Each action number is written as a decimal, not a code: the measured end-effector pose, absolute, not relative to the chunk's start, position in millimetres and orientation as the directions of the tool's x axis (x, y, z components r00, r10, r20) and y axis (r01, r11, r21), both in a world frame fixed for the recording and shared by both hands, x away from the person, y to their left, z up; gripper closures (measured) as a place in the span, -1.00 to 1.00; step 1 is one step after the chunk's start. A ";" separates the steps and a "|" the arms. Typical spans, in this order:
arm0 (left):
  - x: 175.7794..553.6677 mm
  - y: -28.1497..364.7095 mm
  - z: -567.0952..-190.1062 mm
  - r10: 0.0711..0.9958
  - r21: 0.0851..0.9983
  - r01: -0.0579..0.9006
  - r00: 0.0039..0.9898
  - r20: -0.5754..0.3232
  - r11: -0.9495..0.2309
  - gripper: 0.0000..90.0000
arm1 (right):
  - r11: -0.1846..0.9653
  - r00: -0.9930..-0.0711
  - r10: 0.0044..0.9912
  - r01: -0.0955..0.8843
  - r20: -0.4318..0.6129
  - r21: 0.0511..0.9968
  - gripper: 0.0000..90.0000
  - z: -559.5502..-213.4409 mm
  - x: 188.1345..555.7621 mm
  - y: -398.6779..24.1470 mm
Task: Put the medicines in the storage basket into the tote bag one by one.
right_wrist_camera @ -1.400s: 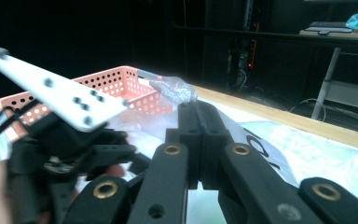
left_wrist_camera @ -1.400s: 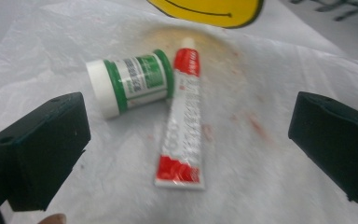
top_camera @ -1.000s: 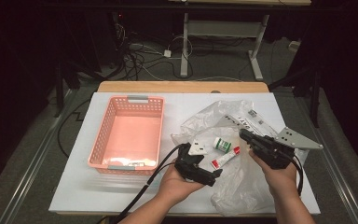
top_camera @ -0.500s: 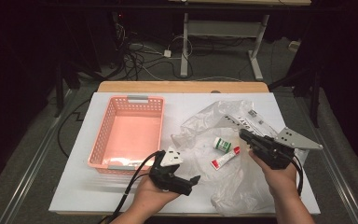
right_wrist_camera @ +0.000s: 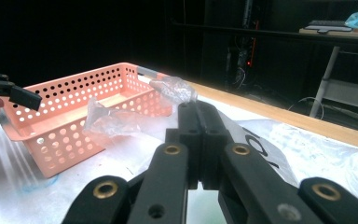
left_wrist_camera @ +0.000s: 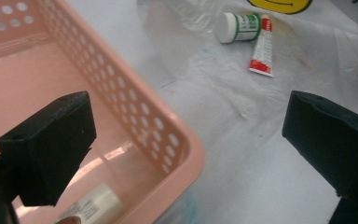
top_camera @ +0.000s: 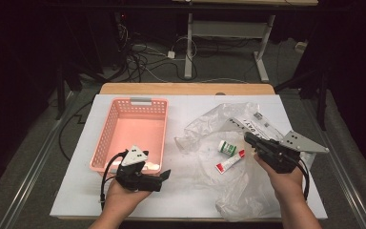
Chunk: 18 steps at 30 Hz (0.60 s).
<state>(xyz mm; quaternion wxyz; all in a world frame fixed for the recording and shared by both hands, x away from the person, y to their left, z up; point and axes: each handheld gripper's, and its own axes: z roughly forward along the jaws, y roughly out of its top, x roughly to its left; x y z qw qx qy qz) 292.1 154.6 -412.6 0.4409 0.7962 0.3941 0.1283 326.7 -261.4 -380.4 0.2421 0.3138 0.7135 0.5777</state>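
A white table (top_camera: pixel 181 191) with a wooden far edge stands in a dark room, cables on the floor (top_camera: pixel 147 52) beyond. Left gripper (left_wrist_camera: pixel 186 140) spread; right gripper (right_wrist_camera: pixel 200 140) pressed together.

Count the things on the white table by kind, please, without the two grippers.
Pink basket: 1
White item in the basket: 1
Clear plastic bag: 1
Green-and-white bottle: 1
Red-and-white tube: 1
Total: 5
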 end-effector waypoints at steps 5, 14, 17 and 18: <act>296.5 170.7 -417.4 0.768 0.804 0.528 0.623 -0.147 -0.274 -0.89 | 0.138 -0.687 0.727 0.170 0.017 0.976 1.00 -381.3 327.1 -260.1; 306.4 187.2 -420.2 0.792 0.793 0.553 0.590 -0.155 -0.257 -0.63 | 0.136 -0.684 0.729 0.176 0.022 0.975 1.00 -382.1 327.2 -260.7; 309.8 189.0 -417.4 0.803 0.781 0.570 0.575 -0.155 -0.257 -0.52 | 0.136 -0.683 0.730 0.178 0.023 0.975 1.00 -382.1 326.9 -260.6; 311.2 189.6 -416.4 0.807 0.772 0.581 0.569 -0.159 -0.258 -0.47 | 0.138 -0.684 0.729 0.177 0.020 0.975 1.00 -382.0 326.8 -260.8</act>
